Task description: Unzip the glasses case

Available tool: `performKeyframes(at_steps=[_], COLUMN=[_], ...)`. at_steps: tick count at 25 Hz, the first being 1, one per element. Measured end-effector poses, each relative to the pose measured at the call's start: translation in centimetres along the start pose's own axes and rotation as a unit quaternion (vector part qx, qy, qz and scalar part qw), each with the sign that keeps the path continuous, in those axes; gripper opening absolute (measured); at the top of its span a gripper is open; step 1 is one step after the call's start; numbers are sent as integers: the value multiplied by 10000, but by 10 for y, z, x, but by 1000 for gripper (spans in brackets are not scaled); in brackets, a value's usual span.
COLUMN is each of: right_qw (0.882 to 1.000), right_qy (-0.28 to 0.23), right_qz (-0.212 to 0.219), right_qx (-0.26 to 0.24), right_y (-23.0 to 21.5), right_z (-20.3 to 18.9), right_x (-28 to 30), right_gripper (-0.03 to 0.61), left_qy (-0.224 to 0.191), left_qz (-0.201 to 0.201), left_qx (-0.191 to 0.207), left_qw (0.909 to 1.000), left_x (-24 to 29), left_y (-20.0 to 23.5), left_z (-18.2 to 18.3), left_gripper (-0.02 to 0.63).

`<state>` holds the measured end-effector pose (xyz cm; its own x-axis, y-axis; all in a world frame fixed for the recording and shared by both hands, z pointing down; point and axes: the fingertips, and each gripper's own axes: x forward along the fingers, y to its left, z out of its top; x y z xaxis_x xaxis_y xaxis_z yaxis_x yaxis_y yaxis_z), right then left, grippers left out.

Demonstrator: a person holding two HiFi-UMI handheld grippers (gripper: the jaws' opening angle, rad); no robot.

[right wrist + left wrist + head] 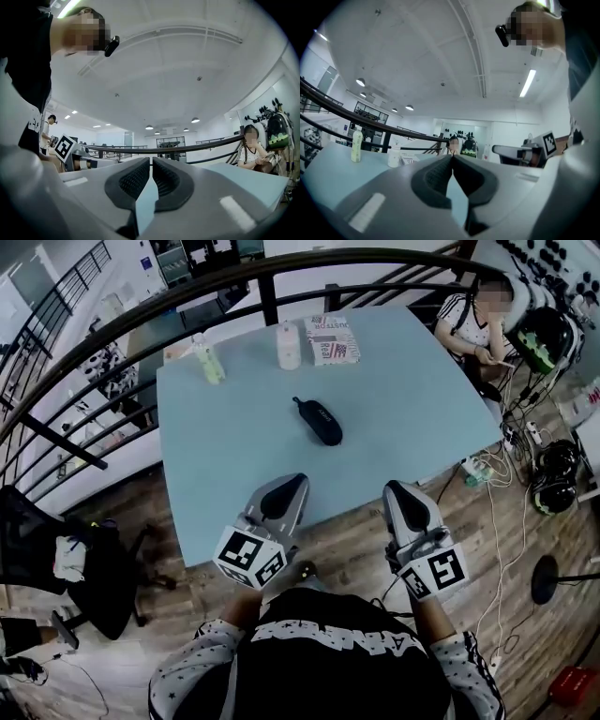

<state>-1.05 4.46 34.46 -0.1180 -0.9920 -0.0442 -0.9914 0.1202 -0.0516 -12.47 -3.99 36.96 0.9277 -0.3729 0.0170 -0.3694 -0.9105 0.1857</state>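
Nearest the lens, the left claw [296,482] and the right claw [394,487] hang side by side at the near edge of the tabletop [422,427]. Both are short of the glasses case [319,420], which lies black and zipped shut about mid-tabletop, well apart from either claw. Each claw has its pads pressed together with nothing between them. Beyond the case stand a green bottle [208,360], a white bottle [289,346] and a printed packet [332,339], none touching it. The step in hand looks like the approach. To do it well, both claws should open before they arrive; one should pin the body of the case so it cannot slide, and the other should take the zip pull and follow the curve of the seam rather than tug straight. The pull is too small to place for certain. Only the head view shows the case. The two gripper views look level across the tabletop and miss it: the left gripper view catches the bottles and a railing [370,123], the right gripper view a seated person [253,152] off to the case's right. They alone show the pads meeting.
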Motion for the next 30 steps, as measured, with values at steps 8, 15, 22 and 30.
performKeyframes(at_steps=[8, 15, 22, 30], right_qw=[9999, 9994, 9981, 9960], right_qy=[80, 335, 574, 652], right_qz=[109, 78, 215, 547], right_qx=[-44, -18, 23, 289], right_y=[10, 4, -28, -73], right_z=[-5, -17, -33, -54], right_x=[51, 71, 103, 146], right_gripper=[20, 44, 63, 87], left_qy=[-93, -10, 57, 190], left_qz=[115, 162, 614, 1171], left_qx=[-148, -334, -386, -468], left_qw=[9998, 9993, 9974, 9918], left_x=[-2, 4, 10, 43], left_y=[50, 70, 96, 120], left_z=[5, -4, -8, -13], left_gripper=[0, 0, 0, 0])
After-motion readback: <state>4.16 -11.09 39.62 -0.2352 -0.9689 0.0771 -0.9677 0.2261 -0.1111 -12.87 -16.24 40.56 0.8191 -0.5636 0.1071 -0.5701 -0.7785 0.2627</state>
